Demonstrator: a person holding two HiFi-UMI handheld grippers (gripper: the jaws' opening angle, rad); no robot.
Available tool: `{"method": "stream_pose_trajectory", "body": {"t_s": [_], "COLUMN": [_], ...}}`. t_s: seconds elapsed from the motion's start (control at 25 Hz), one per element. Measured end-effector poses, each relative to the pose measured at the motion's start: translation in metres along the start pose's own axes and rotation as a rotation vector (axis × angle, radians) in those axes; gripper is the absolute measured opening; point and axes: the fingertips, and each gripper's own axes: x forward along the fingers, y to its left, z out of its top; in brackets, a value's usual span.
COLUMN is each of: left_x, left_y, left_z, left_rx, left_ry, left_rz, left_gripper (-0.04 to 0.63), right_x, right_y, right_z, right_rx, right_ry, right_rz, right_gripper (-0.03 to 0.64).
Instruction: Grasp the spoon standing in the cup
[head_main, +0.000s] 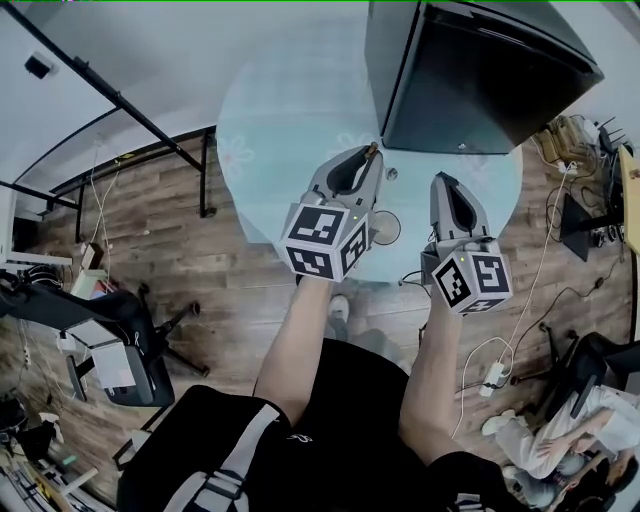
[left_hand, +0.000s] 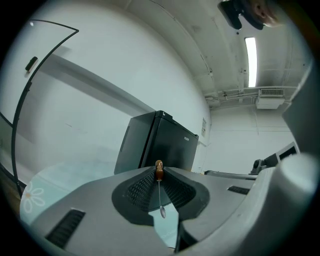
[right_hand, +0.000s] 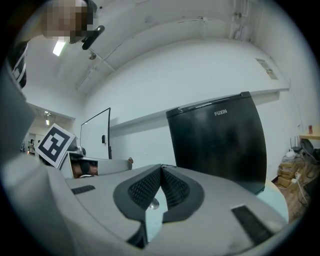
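My left gripper (head_main: 368, 153) is shut on the spoon (left_hand: 159, 172). Its brown wooden handle end pokes out at the jaw tips. The thin metal shaft and small bowl (left_hand: 162, 212) hang down behind the pads, above the glass table. In the head view only the brown handle tip of the spoon (head_main: 372, 149) shows. A clear glass cup (head_main: 385, 228) stands on the table between the two grippers, beside the left one. My right gripper (right_hand: 161, 168) is shut with nothing between its pads and hovers to the right of the cup.
The round pale glass table (head_main: 270, 130) has a black mini fridge (head_main: 470, 70) on its far right part. A small round object (head_main: 391, 173) lies on the glass near the fridge. Office chairs, cables and a wooden floor surround the table.
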Motion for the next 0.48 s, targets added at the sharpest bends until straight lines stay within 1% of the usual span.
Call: {"method": "stream_pose_trajectory", "body": {"t_s": [0.48], "left_x": [0.012], "left_y": [-0.013], "left_z": [0.028], "left_rx": [0.028], "left_ry": [-0.049], "left_rz": [-0.023], "left_gripper": [0.061], "right_x": [0.002], "right_y": [-0.01], "right_z": [0.028], "right_rx": [-0.046], "right_ry": [-0.02], "right_rz": [0.011], "right_gripper": [-0.002]}}
